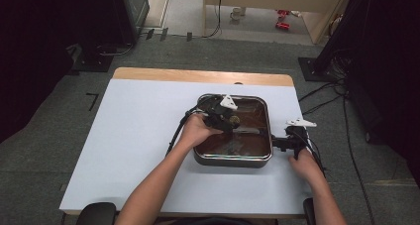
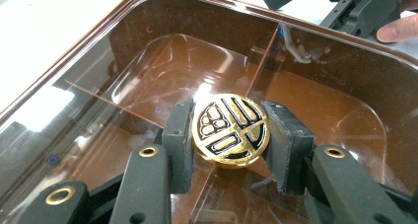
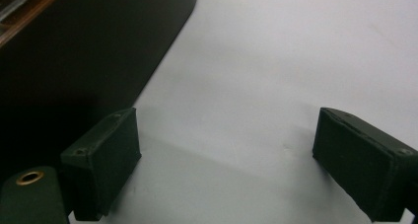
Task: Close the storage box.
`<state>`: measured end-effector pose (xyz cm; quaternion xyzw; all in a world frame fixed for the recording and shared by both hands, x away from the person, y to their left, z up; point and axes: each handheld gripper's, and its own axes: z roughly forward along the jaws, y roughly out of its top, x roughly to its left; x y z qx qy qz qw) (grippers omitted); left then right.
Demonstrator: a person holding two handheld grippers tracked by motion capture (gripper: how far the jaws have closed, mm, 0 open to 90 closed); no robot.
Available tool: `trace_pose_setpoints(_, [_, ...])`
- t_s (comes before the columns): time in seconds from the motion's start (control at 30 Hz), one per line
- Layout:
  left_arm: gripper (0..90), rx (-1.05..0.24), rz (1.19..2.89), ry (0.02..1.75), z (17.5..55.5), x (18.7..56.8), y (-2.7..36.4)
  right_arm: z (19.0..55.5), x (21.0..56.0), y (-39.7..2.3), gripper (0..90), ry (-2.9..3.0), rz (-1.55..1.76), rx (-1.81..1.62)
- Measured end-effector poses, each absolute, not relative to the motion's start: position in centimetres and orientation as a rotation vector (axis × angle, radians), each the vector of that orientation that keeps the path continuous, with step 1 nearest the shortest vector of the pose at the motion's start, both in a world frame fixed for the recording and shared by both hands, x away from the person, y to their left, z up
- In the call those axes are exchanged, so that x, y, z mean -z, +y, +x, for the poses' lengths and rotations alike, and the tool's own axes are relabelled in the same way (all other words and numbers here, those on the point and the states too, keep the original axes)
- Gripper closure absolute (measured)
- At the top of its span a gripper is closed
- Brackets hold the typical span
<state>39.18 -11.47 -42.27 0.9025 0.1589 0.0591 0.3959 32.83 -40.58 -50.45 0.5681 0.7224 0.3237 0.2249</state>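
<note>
Two grippers at work: one in each hand of a person seated at the near edge
Table (image 1: 138, 136): white top with a wooden strip along the far edge, on grey carpet; the largest thing in the high view
Tray (image 1: 233, 160): brown, see-through, with rounded corners and a dark rim; sits right of the table's middle; thin ridges divide its floor into compartments in the left gripper view (image 2: 148, 51)
Left arm: bare forearm comes in from the bottom of the high view and reaches over the tray's near left corner
Left gripper (image 1: 229, 120): held over the tray's inside, grey three-cornered plate on top; in its own view (image 2: 230, 135) both pads press the sides of the medallion, one on each edge
Right gripper (image 1: 277, 143): held just outside the tray's right wall, low over the table; in its own view (image 3: 226, 160) the jaws stand spread wide with bare white tabletop between them, nothing held, and the tray's dark outer wall (image 3: 74, 61) beside the left pad
Medallion (image 2: 230, 130): round, gold with a black cut-out pattern, face up and slightly tilted, pinched above the tray floor near the crossing of two ridges; whether it touches the floor cannot be told
</note>
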Motion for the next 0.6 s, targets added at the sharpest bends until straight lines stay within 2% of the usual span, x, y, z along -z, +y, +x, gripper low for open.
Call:
trace_pose_setpoints(0.23, [59.2,-0.154,2.279,0.407,39.11,42.41,-11.49,32.83,50.45,-40.58,10.3,1.993,1.568,-0.893])
trace_pose_setpoints(0.37, [58.8,-0.087,2.263,0.441,39.67,42.76,-11.32,32.83,50.45,-40.58,10.4,1.993,1.567,-0.892])
trace_pose_setpoints(0.47, [58.0,-0.088,2.264,0.452,39.63,42.73,-11.33,32.83,50.45,-40.58,10.3,1.993,1.567,-0.893])
trace_pose_setpoints(0.6, [45.7,-0.065,2.269,0.503,40.00,42.55,-10.93,32.83,50.46,-40.58,10.3,1.993,1.567,-0.893])
